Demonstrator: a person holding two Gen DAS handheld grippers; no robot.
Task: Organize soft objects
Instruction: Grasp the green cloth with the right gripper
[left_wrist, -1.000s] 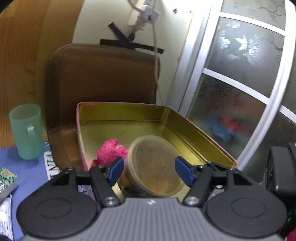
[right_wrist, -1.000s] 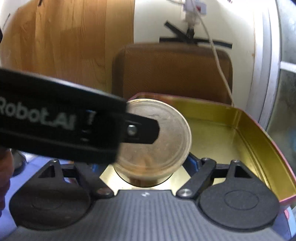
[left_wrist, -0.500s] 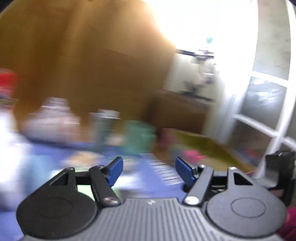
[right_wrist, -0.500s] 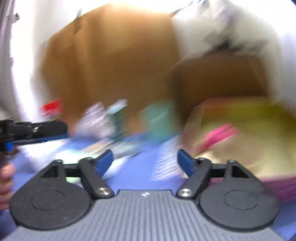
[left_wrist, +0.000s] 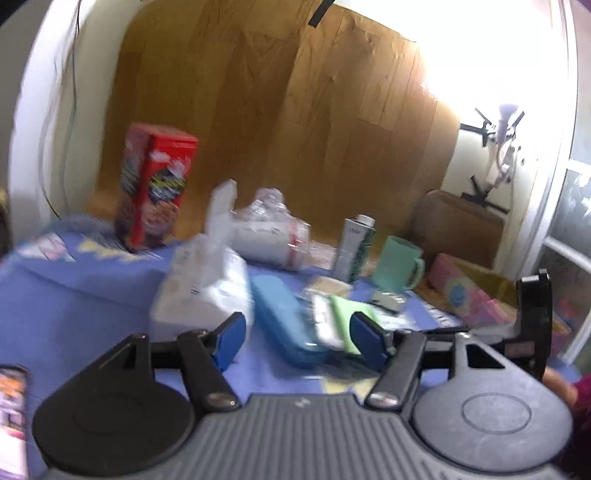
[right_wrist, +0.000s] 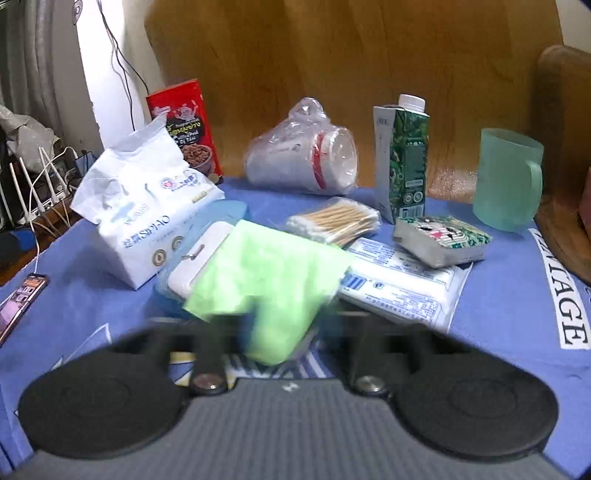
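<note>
A light green soft cloth (right_wrist: 269, 273) lies on the blue table cloth, partly over a white card and a blue case (left_wrist: 284, 317); it also shows in the left wrist view (left_wrist: 345, 317). My right gripper (right_wrist: 284, 332) is just in front of the green cloth; its fingers are blurred by motion, and the cloth hangs into the gap between them. My left gripper (left_wrist: 299, 339) is open and empty, held above the table a little short of the blue case. A white tissue pack (right_wrist: 147, 210) stands to the left. The pink tin (left_wrist: 465, 295) is at the right.
On the table stand a red snack box (right_wrist: 184, 125), bagged paper cups (right_wrist: 306, 158), a green carton (right_wrist: 404, 162), a teal mug (right_wrist: 508, 177), cotton swabs (right_wrist: 336, 221), a wet-wipe pack (right_wrist: 402, 284) and a small patterned packet (right_wrist: 443, 240). A phone (right_wrist: 22, 299) lies at the left edge.
Both grippers have swung left, away from the tin and the round container, to face the cluttered table. The right gripper has come down close to the green cloth.
</note>
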